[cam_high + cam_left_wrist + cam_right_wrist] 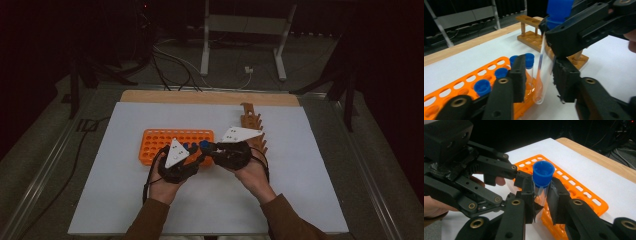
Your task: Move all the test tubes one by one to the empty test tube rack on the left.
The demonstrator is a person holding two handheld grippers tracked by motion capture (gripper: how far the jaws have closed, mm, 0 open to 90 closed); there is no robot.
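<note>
Just off the near right corner of the orange rack [176,141], above the white mat [310,195], a clear test tube with a blue cap [543,173] is held upright between the two grippers. The right gripper [541,200] has its jaws narrowed tight onto the tube just under the cap, with the cap standing clear above the pads; the left gripper view shows the same grip from the other side, the cap at the top edge and the tube's rounded lower end [539,96] hanging free near the rack's end wall. An orange tint shows in the lower part of the glass, though whether that is something inside it or the rack seen through it is hard to tell. The left gripper [539,82] has its two black jaws set on either side of the tube's lower half; they are drawn in close around it, yet a gap shows beside each pad, so they do not press on the glass. Other blue-capped tubes [482,87] stand in the rack's holes right behind the left jaw. In the high view both grippers meet nose to nose at the rack's near edge, each with its grey three-cornered plate on top, the forearms in brown sleeves [150,220]. A wooden rack [252,127] lies beyond the right hand on the mat.
</note>
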